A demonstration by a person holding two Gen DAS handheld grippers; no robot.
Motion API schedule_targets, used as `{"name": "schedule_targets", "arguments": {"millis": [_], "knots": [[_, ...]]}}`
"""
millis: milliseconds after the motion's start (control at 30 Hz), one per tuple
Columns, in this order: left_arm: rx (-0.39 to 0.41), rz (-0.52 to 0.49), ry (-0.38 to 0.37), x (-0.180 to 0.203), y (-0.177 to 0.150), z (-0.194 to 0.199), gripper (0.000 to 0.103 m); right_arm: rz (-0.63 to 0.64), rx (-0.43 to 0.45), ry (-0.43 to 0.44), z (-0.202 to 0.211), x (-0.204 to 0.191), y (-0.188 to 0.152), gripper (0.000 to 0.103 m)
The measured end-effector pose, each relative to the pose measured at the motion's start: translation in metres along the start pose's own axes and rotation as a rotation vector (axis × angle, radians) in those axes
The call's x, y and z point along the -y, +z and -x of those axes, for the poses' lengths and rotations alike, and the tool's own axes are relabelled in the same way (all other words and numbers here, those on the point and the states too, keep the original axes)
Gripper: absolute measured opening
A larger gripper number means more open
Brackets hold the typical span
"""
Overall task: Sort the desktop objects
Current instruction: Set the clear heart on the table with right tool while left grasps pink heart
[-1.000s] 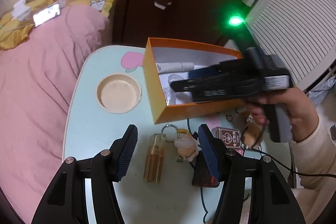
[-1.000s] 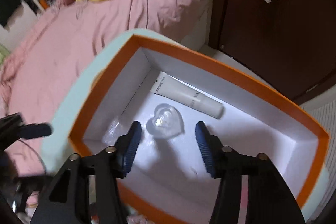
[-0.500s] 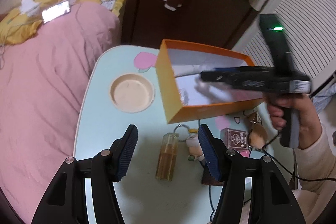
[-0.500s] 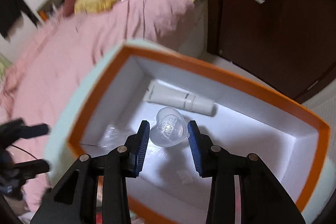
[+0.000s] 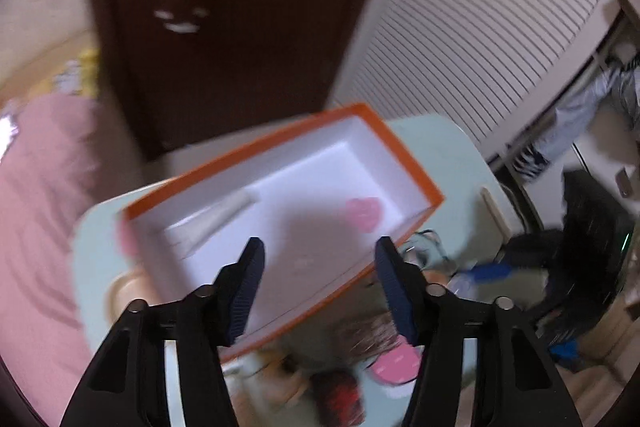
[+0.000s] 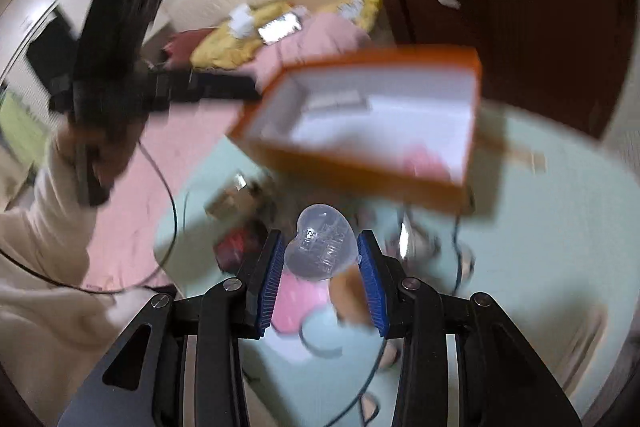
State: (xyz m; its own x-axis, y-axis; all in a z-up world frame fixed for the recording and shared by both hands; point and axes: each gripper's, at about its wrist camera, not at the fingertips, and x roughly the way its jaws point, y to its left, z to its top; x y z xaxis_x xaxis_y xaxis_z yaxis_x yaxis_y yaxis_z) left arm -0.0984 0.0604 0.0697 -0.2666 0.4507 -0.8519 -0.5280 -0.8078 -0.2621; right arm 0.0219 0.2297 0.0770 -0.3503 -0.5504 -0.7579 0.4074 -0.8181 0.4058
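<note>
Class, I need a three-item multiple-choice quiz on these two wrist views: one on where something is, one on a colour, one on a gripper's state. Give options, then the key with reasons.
1. Where is the white tube?
A. inside the box
B. on the bed
C. in the left gripper

2. What colour is the outside of the box?
A. green
B. orange
C. black

3. What is the right gripper doing?
A. open and empty
B. clamped on a cable
C. clamped on a clear heart-shaped case

Key: 1 A, the tube lies on the box's white floor. 2 B, its walls and rim are orange. 3 C, both blue pads press the clear heart case, held clear of the box.
</note>
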Motion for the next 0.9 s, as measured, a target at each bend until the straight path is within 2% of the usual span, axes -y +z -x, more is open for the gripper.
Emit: {"name": "schedule_targets", "arguments": {"millis": [67, 167, 233, 333, 467, 633, 733, 833, 900], "knots": [[-0.078, -0.007, 0.004, 0.009, 0.015, -0.029, 0.051, -0.059, 0.01, -0.034, -0.004, 0.012, -0.017, 0.039], [-0.142, 0.006, 0.022, 0.016, 0.033, -0.064, 0.051, -0.107, 0.057, -0.159, -0.004, 0.021, -0.04, 0.039], [-0.159, 0.014, 0.018, 0.019, 0.04, -0.078, 0.049, -0.137, 0.097, -0.15, 0.0, 0.026, -0.046, 0.039], [-0.204, 0.001, 0.053, 0.027, 0.046, -0.098, 0.049, -0.171, 0.124, -0.129, 0.005, 0.031, -0.051, 0.039], [-0.278, -0.002, 0.058, 0.03, 0.042, -0.117, 0.049, -0.176, 0.139, -0.112, 0.007, 0.03, -0.052, 0.039], [-0.29, -0.04, 0.08, 0.03, 0.041, -0.119, 0.043, -0.189, 0.149, -0.085, 0.006, 0.033, -0.054, 0.039], [-0.298, -0.022, 0.08, 0.02, 0.04, -0.117, 0.043, -0.197, 0.153, -0.076, 0.005, 0.036, -0.054, 0.039], [-0.283, -0.02, 0.151, 0.011, 0.038, -0.115, 0.042, -0.198, 0.157, -0.077, 0.006, 0.04, -0.055, 0.039], [-0.273, -0.022, 0.157, 0.01, 0.035, -0.113, 0.042, -0.202, 0.162, -0.077, 0.007, 0.042, -0.055, 0.039]]}}
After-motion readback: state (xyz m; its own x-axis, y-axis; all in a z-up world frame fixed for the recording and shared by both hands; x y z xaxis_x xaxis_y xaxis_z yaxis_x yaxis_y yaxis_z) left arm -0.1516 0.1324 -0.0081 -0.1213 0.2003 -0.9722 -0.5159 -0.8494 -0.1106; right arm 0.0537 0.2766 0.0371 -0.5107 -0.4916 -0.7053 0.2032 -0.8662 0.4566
